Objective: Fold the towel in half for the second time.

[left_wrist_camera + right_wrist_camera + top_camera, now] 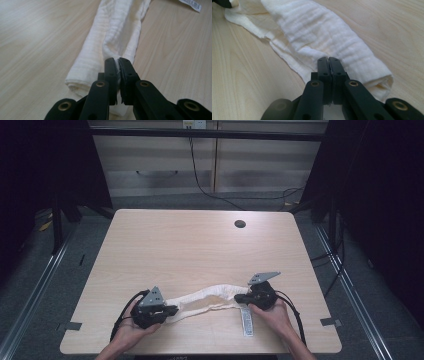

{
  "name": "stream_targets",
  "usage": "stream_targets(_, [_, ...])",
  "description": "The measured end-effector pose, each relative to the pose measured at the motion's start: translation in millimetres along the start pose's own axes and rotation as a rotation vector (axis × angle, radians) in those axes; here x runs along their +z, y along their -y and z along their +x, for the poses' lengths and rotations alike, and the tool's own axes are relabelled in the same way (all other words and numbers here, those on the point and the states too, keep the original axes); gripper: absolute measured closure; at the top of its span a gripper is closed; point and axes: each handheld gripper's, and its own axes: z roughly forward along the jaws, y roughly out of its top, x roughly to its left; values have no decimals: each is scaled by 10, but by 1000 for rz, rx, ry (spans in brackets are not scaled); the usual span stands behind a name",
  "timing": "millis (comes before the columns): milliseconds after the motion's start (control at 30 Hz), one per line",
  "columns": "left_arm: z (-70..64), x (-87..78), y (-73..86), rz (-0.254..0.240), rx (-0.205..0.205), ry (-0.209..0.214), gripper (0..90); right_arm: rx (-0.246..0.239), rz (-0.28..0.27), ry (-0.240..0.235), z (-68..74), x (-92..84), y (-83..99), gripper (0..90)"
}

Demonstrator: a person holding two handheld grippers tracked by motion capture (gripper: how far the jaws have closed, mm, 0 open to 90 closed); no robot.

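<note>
Both tools, left tool point(171, 309), right tool point(239, 297), clamp white cloth point(205, 299); wooden table point(190, 245), cabinet point(210, 157) perhaps.

Cream-white ribbed cloth point(205, 297) on a pale wood-grain table point(190, 245) — black grippers, grey plates, a white printed label point(246, 321).

Nothing legible is showing anywhere. The white care label point(246, 321) trailing from the cloth point(205, 298) onto the worktop point(200, 245) is carrying rows of fine print, too small and blurred to be read.
</note>
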Motion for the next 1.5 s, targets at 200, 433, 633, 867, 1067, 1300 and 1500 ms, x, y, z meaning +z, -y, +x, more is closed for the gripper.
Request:
stream_targets(200, [-15, 55, 30, 16, -17, -25, 859, -10, 7, 9, 14, -20, -3, 887])
stream_targets(433, [-3, 70, 39, 12, -27, -36, 859, 0, 4, 27, 22, -151, 86, 887])
stream_targets(633, [13, 71, 42, 11, -33, -44, 859, 23, -26, 59, 25, -349, 252, 887])
stream_targets(867, [-29, 57, 63, 11, -5, -63, 859, 52, -13, 106, 27, -446, 360, 888])
stream_targets(1067, [103, 61, 68, -3, -32, -68, 860, 39, -18, 102, 85, -392, 357, 887])
stream_targets(1300, [376, 128, 1, -17, -89, -136, 859, 31, -22, 117, 30, -245, 204, 886])
stream_targets(1500, [458, 154, 4, -51, -134, -133, 857, 48, -13, 133, -93, -159, 76, 885])
